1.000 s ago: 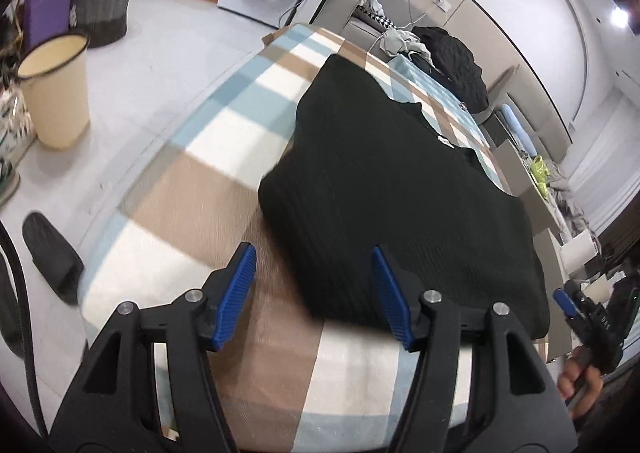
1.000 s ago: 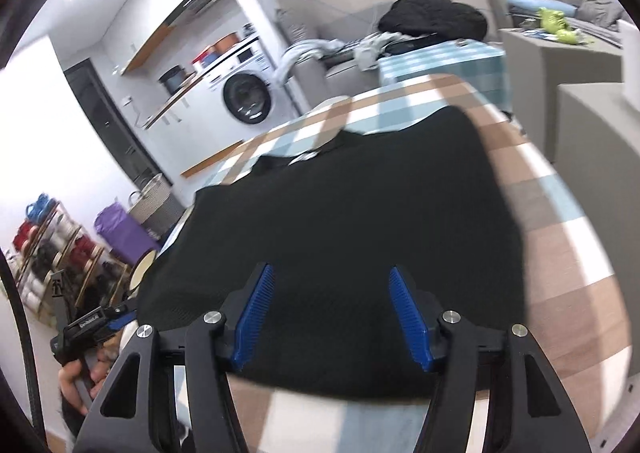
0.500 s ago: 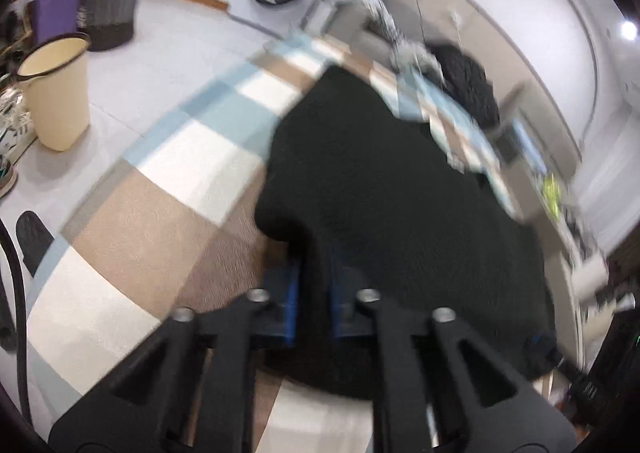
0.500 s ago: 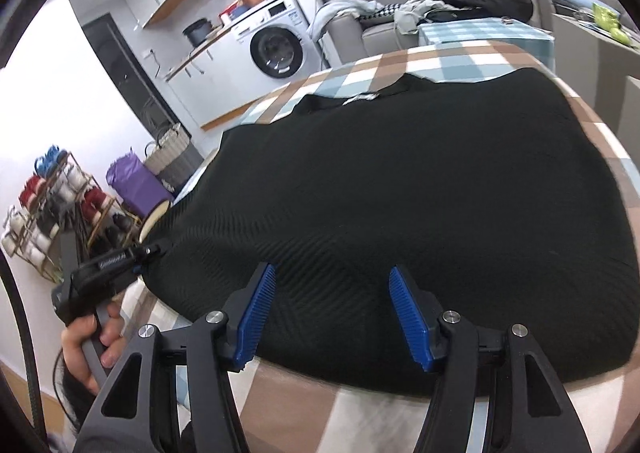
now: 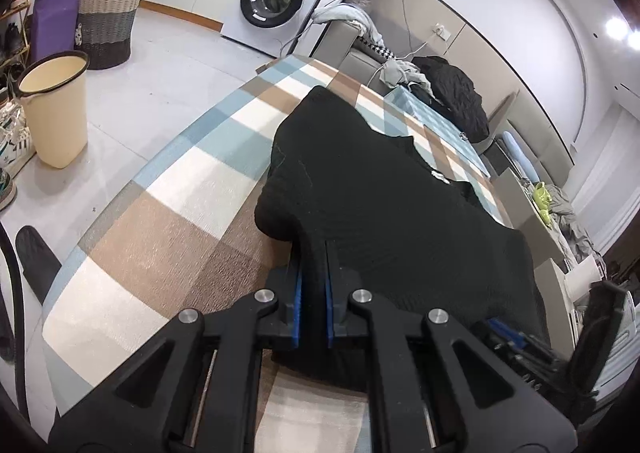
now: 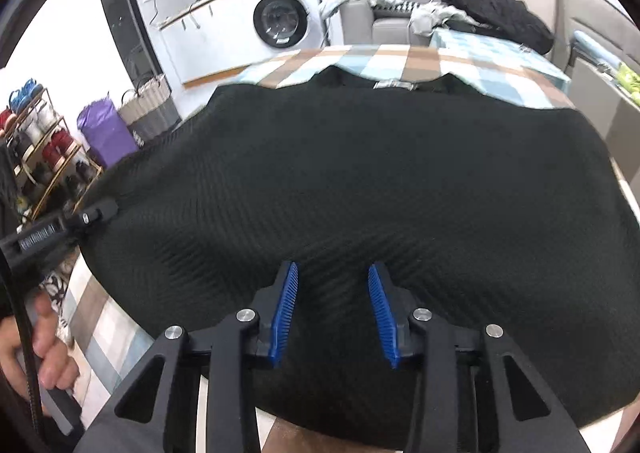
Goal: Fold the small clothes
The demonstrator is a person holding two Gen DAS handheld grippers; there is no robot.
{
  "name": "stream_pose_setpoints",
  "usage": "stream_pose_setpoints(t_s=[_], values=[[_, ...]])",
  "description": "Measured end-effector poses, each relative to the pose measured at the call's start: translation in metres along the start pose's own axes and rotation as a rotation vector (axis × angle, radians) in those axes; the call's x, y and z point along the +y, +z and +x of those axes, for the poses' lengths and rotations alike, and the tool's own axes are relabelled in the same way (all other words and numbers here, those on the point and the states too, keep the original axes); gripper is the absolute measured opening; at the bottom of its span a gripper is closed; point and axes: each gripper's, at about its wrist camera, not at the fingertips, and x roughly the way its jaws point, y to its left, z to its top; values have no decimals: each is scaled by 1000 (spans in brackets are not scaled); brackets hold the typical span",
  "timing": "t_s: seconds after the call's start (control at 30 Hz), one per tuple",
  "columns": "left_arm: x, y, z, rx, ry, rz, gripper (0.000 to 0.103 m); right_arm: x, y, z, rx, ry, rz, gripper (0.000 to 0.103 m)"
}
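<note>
Checked cloth covers the counter (image 5: pixel 168 213), and the black sweater (image 5: pixel 380 193) lies flat across it, hem at my near edge. My left gripper (image 5: pixel 313 285) pinches the hem's left corner. My right gripper (image 6: pixel 334 309) has been narrowing, fingers half-spread over the hem.

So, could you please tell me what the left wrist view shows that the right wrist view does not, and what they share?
Only the left wrist view shows the cream bin on the floor and the left gripper shut on the near edge of the black sweater.

Only the right wrist view shows the shoe rack, the hand holding the left gripper, and the right gripper, whose jaws have just been closing, over the sweater with the pads not yet pressing it.

Both show the sweater on the checked tablecloth, the washing machine and the purple bag.
</note>
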Motion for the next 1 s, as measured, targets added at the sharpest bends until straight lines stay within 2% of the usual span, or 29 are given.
stream_pose_setpoints(t_s=[0.17, 0.3, 0.4, 0.5, 0.57, 0.6, 0.63, 0.8, 0.93, 1.0], values=[[8, -2, 8, 37, 2, -39, 8, -5, -3, 3, -2, 25, 21, 38], [8, -3, 18, 55, 32, -7, 40, -7, -5, 1, -10, 47, 25, 38], [3, -4, 31, 84, 45, 24, 41, -8, -4, 1, -11, 60, 37, 38], [-3, -2, 42, 81, 74, 46, 41, -8, -5, 0, -15, 69, 42, 38], [-6, 1, 48, 80, 71, 34, 27, -9, -5, 0, -18, 72, 39, 38], [-8, 2, 49, 79, 74, 37, 13, -10, -5, 0, -19, 73, 40, 38], [-11, 3, 50, 74, 80, 45, 10, -10, -5, 0, -19, 74, 44, 38], [-17, 7, 38, 24, 66, 67, 8, -2, -1, 2, -23, 80, 29, 38], [-25, 13, 28, 4, 49, 94, 7, 7, -1, 7, -28, 49, -14, 38], [-38, 18, 21, -23, 42, 134, 7, 3, -1, 7, -25, 76, 8, 38]])
